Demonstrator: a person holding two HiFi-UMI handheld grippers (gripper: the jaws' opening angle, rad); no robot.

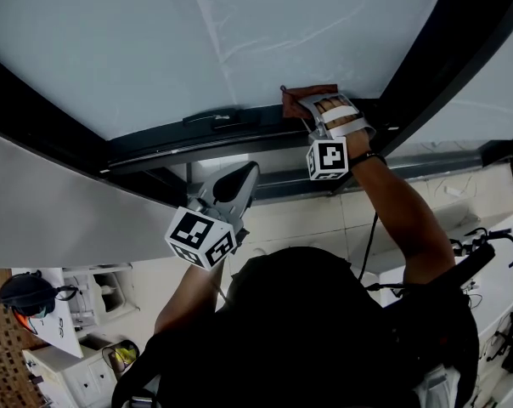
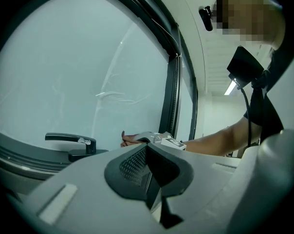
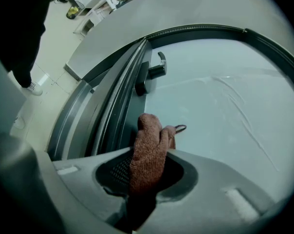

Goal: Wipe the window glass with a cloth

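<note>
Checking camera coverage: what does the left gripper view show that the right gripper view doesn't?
Only the left gripper view: the person's forearm, a ceiling light, and the left hand-held gripper, shut and empty. Only the right gripper view: the floor, and the right hand-held gripper seen close, shut on the cloth. Both: the glass, the handle and the dark frame.

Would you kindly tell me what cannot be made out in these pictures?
- Cloth: lower end buried between the right gripper's jaws, right gripper view.
- Cloth-to-glass contact: unclear in every view.
- Handle: small, dark against the frame, head view.
- Glass top: cut off by the head view's edge.
</note>
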